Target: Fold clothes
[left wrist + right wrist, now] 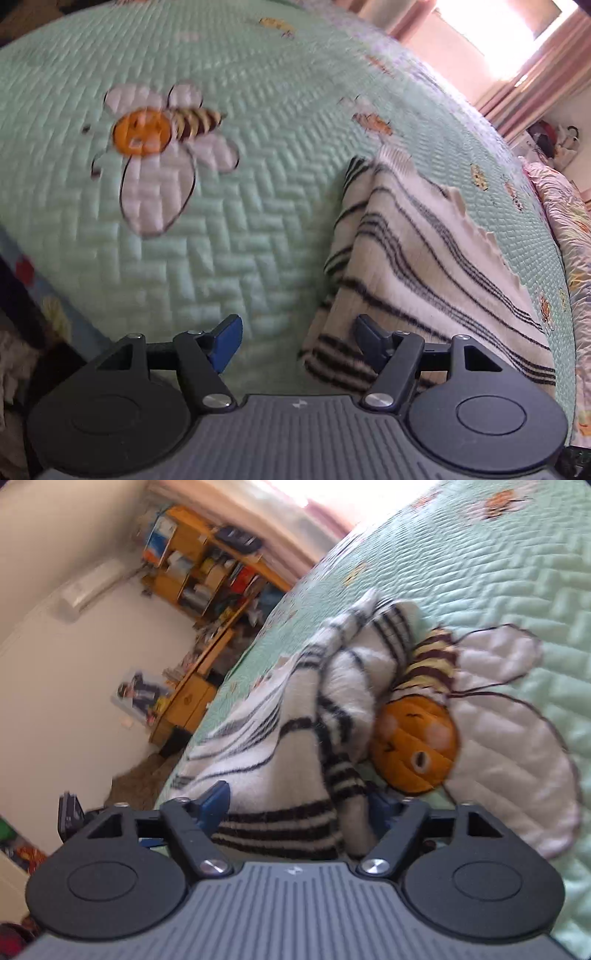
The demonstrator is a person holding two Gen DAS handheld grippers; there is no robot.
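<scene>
While the left tool angles steeply down over the bed, its blue-padded fingers stand well apart with nothing gripped: the left pad hangs over bare green quilt, the right one over the near corner of the striped garment, and whether that pad touches the cloth is hard to tell. This white, dark-striped garment lies flat on the quilt to the right of the embroidered bee. From the right wrist view, the right tool points at a shallow downward slant, rolled so that the bed runs diagonally across the picture. Its jaws stand much closer together, and a bunched fold of the striped garment fills the gap between them, the cloth pressed against both pads, so it appears clamped. Beyond that fold the garment is heaped in a soft mound beside another bee motif, with a wooden shelf against the far wall
</scene>
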